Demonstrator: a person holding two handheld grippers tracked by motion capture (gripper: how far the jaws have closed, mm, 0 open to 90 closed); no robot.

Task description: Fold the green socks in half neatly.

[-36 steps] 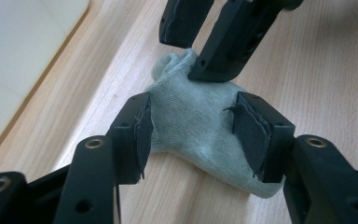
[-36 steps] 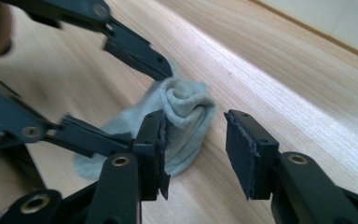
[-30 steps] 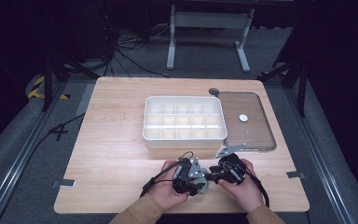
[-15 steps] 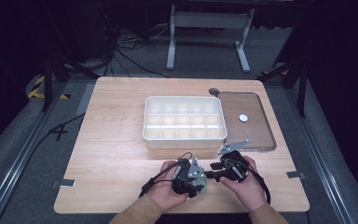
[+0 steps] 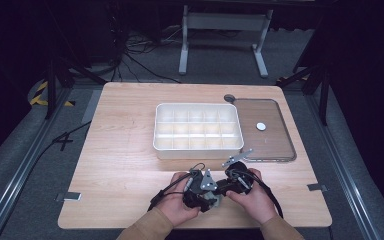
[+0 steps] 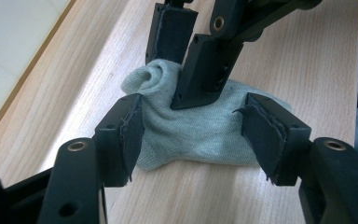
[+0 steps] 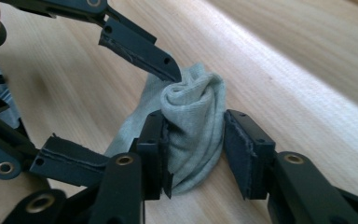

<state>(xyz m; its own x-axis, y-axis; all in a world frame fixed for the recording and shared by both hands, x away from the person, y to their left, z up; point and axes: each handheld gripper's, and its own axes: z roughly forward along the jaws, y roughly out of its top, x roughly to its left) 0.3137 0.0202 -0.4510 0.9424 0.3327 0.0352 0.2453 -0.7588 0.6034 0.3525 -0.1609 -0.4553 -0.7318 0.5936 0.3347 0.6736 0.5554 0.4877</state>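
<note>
My left gripper (image 6: 196,135) stands wide apart, and its jaws have just been opening. The pale green sock (image 6: 200,116) lies between them, but they do not clamp it: one pad just brushes the cloth's edge and the other stands just off it. So the left gripper holds nothing and only straddles the flat part of the sock.

My right gripper (image 7: 198,140) comes in from the right of the scene, facing the left one. Its jaws have just been closing, with the bunched end of the sock between them. One pad lies against the cloth. The other looks a hair off it, so I judge this to be no firm grip yet.

The sock rests on the worktop (image 6: 307,56) close to its near edge, between my two hands and well short of the white compartment tray (image 5: 198,105). Its long axis runs near to far, and so across the gap of my left jaws. The rolled-up end is the far end, and that is where my right gripper sits, while the flat foot stretches back toward me. The next move turns on that. My right gripper is the nearer one to the roll, so I judge it should finish pinching there, with my left staying spread over the flat part
</note>
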